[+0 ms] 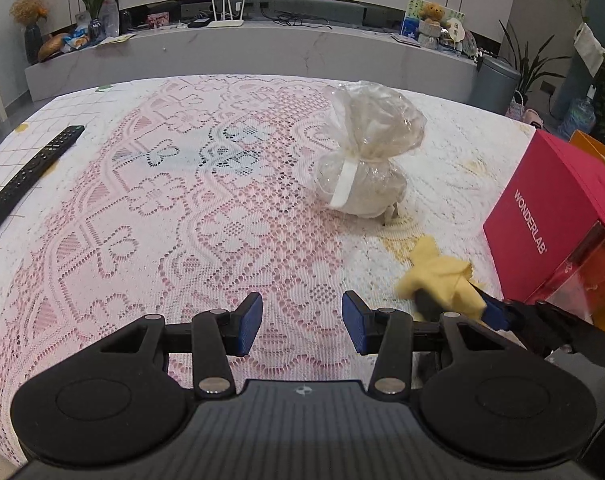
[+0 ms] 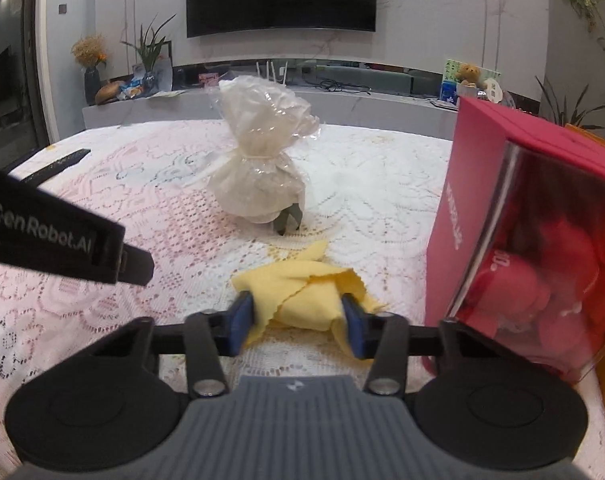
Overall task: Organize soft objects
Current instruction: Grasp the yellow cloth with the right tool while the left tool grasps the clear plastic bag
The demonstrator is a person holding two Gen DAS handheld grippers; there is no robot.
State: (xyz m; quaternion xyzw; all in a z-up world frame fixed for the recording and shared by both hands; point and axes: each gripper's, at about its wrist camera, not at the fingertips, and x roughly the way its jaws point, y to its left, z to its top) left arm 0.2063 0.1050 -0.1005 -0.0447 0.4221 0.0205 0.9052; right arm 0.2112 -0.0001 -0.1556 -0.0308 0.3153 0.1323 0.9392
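Observation:
A crumpled yellow cloth (image 2: 302, 296) lies on the lace-covered table (image 2: 102, 320), between the fingers of my right gripper (image 2: 298, 324), whose blue pads touch it on both sides. The cloth (image 1: 442, 276) and right gripper (image 1: 458, 304) also show at the lower right of the left wrist view. My left gripper (image 1: 302, 322) is open and empty above the lace, left of the cloth. A soft white object wrapped in clear plastic and tied with a ribbon (image 1: 366, 160) stands further back; it also shows in the right wrist view (image 2: 258, 160).
A pink WONDERLAB box (image 2: 522, 240) with a clear window stands just right of the cloth. A black remote (image 1: 26, 180) lies at the table's left edge. A TV console with clutter runs behind the table.

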